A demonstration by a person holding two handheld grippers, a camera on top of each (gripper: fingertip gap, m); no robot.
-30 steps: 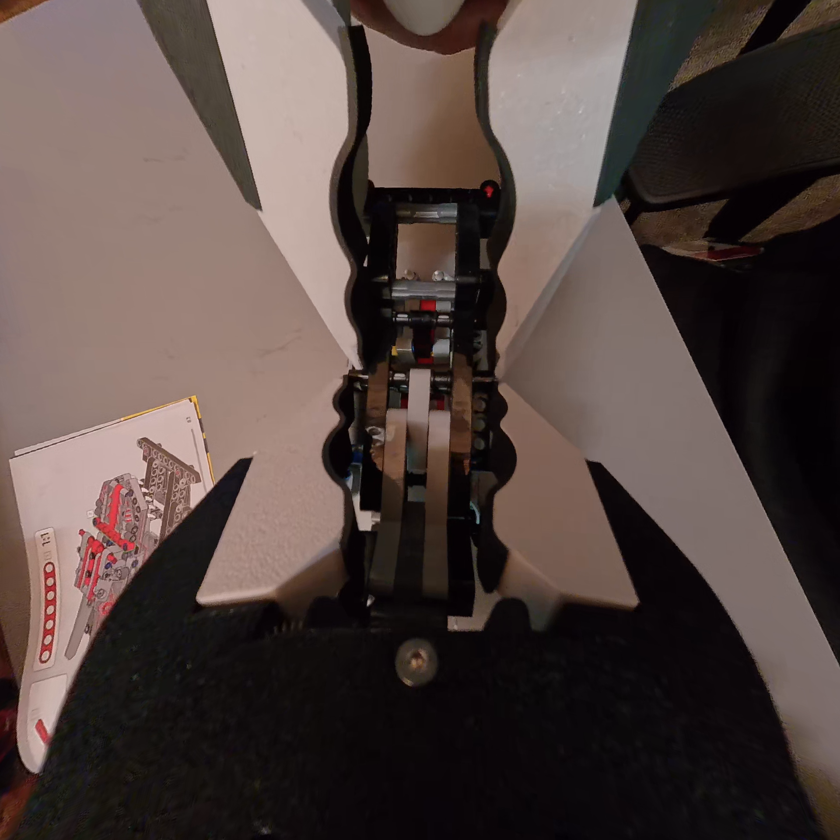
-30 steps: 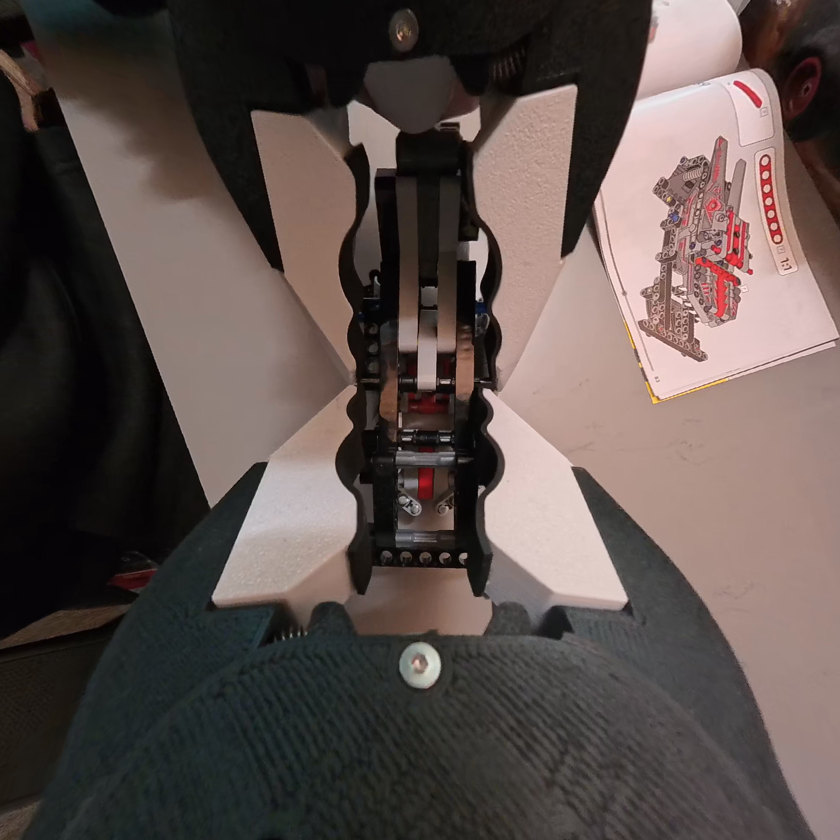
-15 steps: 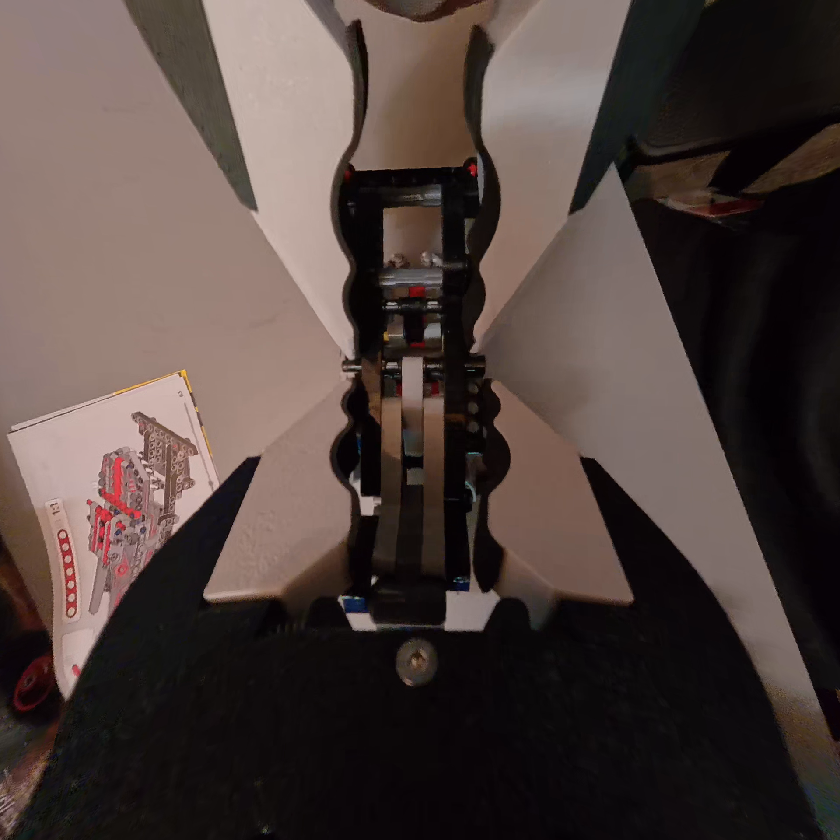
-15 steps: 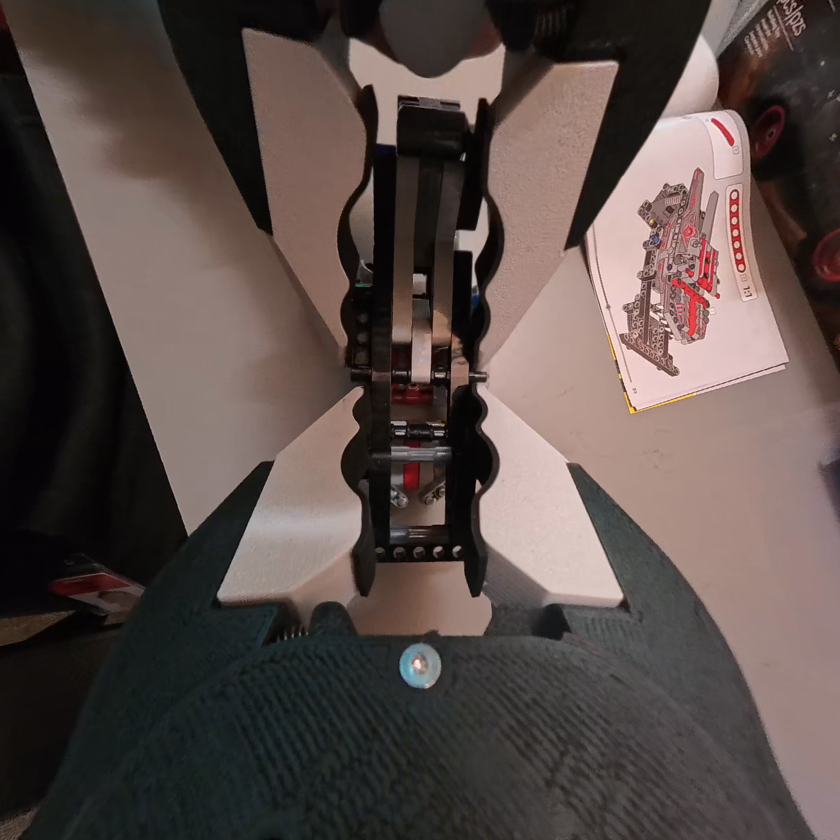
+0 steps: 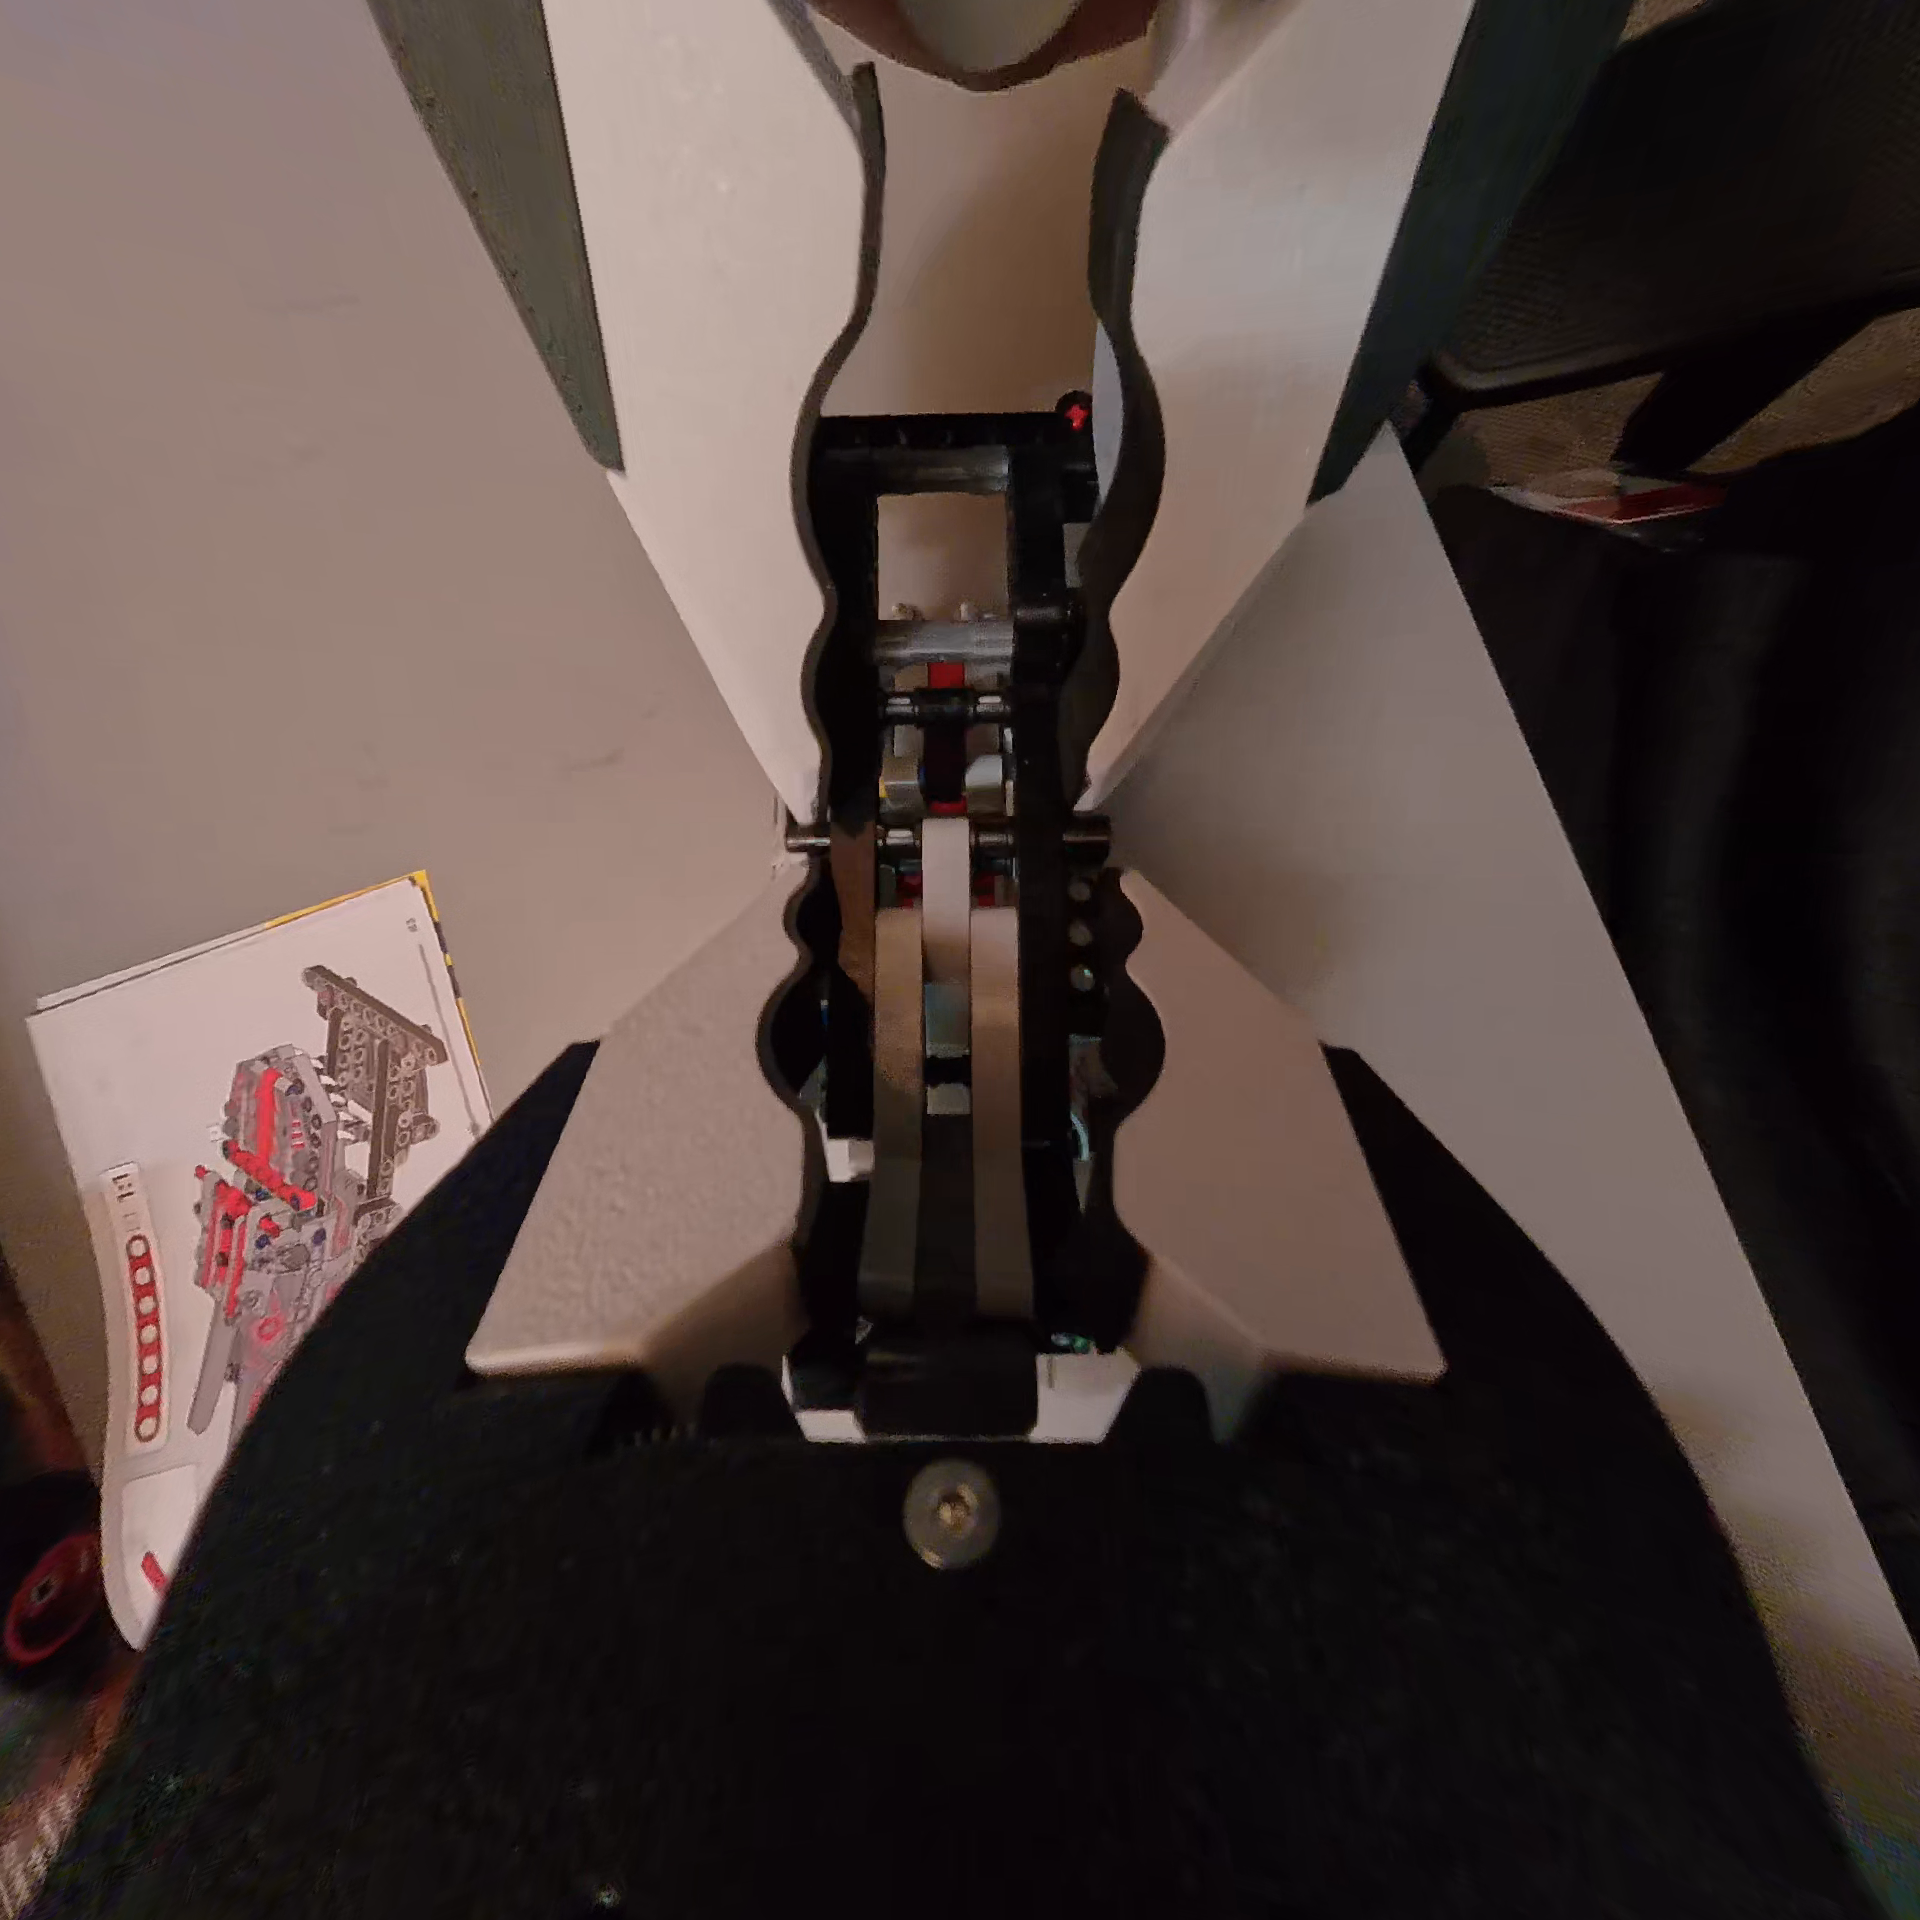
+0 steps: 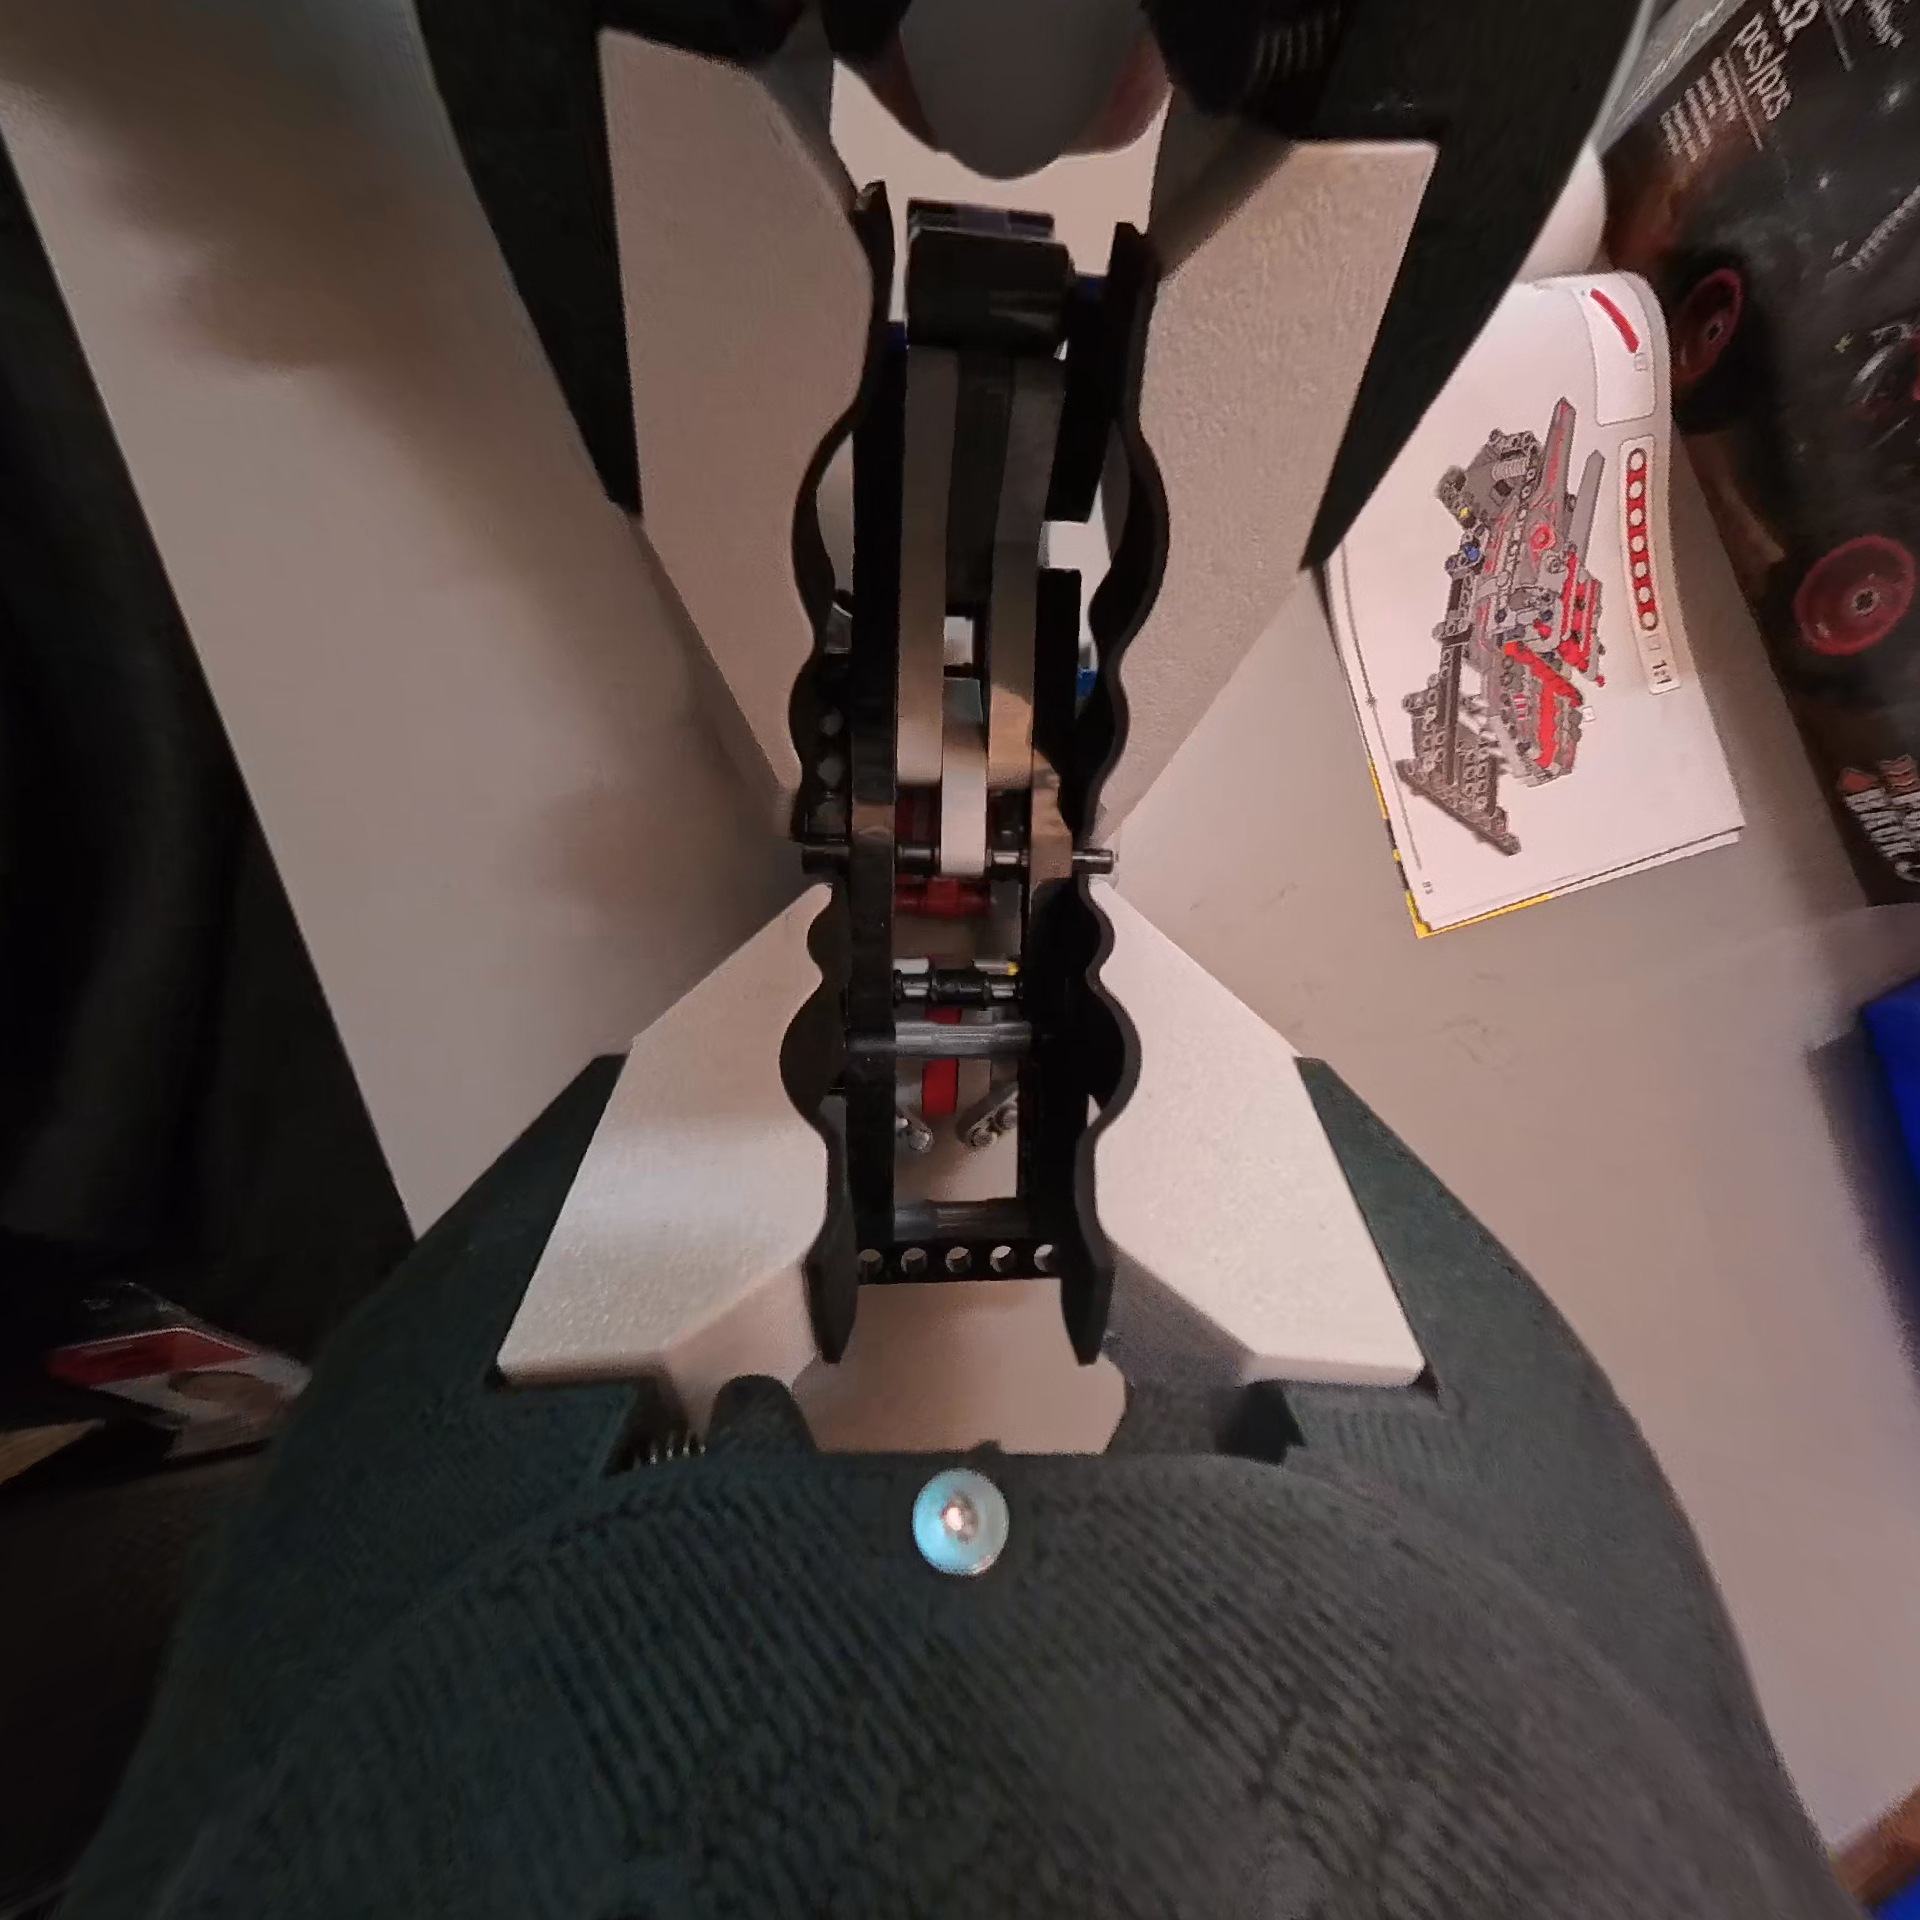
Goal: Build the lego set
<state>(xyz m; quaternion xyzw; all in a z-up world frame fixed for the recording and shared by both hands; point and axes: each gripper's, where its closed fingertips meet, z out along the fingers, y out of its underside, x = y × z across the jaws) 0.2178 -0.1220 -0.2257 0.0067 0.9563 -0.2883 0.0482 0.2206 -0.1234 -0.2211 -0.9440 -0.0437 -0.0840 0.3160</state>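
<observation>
A part-built lego model (image 5: 945, 1143), a long black frame with grey curved panels and red parts inside, is held in the air between both grippers. My left gripper (image 5: 945, 862) is shut on the end with the grey panels. My right gripper (image 6: 956, 894) is shut on the open black frame end (image 6: 956, 1257). The two grippers face each other, tips nearly touching. The right gripper's fingers (image 5: 727, 520) come in from the top of the left wrist view. The left gripper's fingers (image 6: 727, 416) come in from the top of the right wrist view.
An open instruction booklet (image 5: 260, 1143) lies on the white table (image 5: 260, 520); it also shows in the right wrist view (image 6: 1538, 644). The dark lego box (image 6: 1787, 416) and a blue object (image 6: 1891, 1091) lie beyond it. A black chair (image 5: 1714, 208) stands past the table edge. Left and right tips are no more than a few centimetres apart.
Both grippers have kept their hold on the model. The pair has shifted slightly over the table, so the lego box and the blue object have come into the right wrist view.
</observation>
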